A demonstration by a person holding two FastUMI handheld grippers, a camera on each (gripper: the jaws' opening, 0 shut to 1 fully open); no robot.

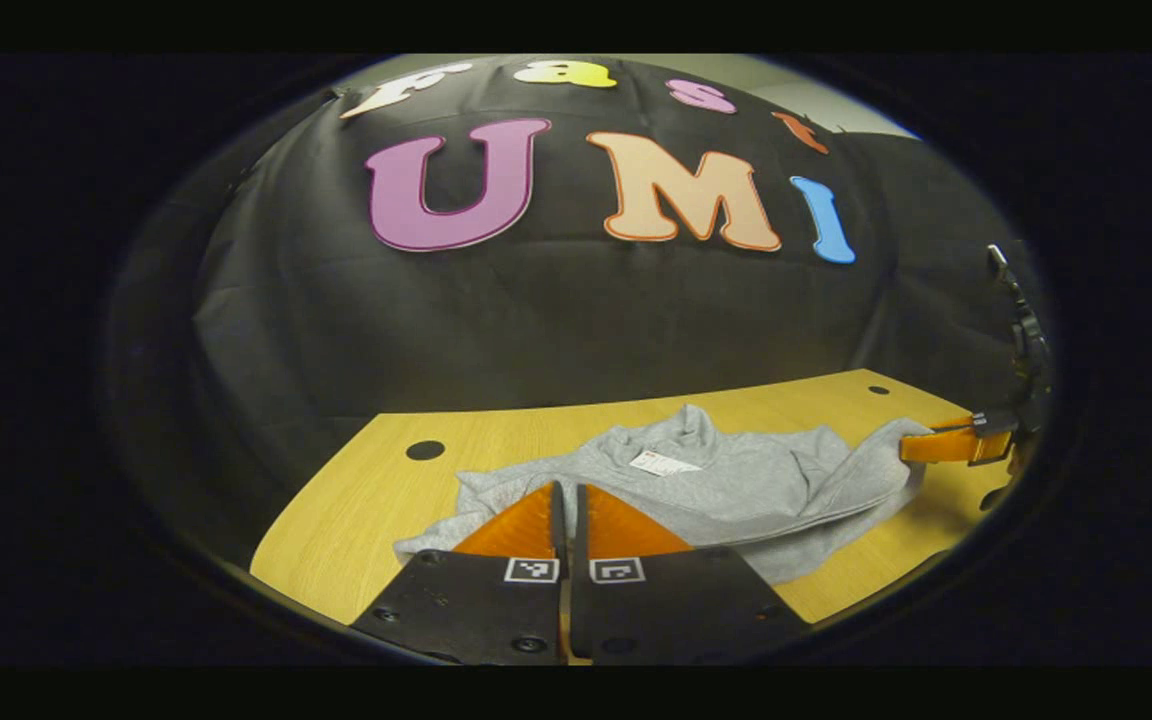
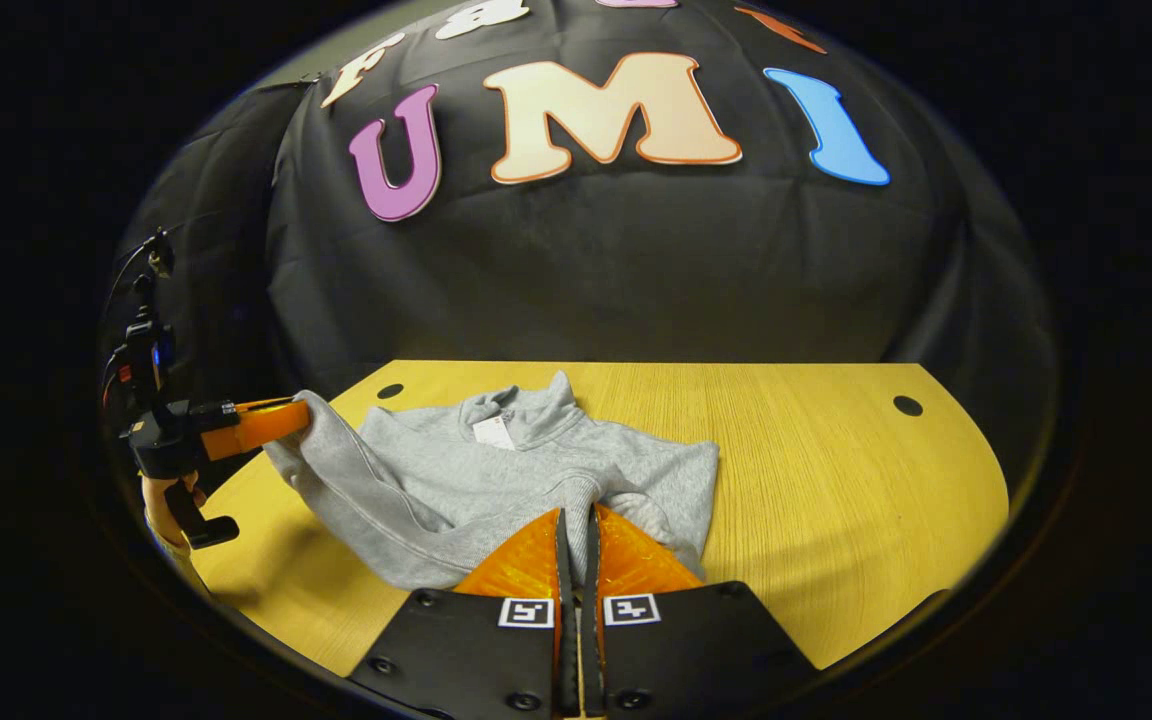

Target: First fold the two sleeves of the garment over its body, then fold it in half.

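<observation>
- Black cloth (image 1: 536,320) backs a yellow wooden table (image 2: 836,470), where a grey sweatshirt (image 2: 496,470) lies rumpled, collar and white tag (image 2: 492,432) toward the cloth.
- At the left edge of the right gripper view, my left gripper (image 2: 301,412) hangs just above the table with a hand (image 2: 161,505) gripping its handle; its fingers pinch the sweatshirt's sleeve (image 2: 321,455) and hold that end lifted off the wood.
- In the left gripper view, those same fingers (image 1: 521,525) stand almost pressed together, grey cloth bunched at their tips.
- My right gripper (image 2: 576,515) sits at the sweatshirt's near edge, fingers nearly together with fabric at the tips; whether cloth is caught between them I cannot tell.
- At the right of the left gripper view, that right gripper (image 1: 906,445) touches a raised corner of the sweatshirt.
</observation>
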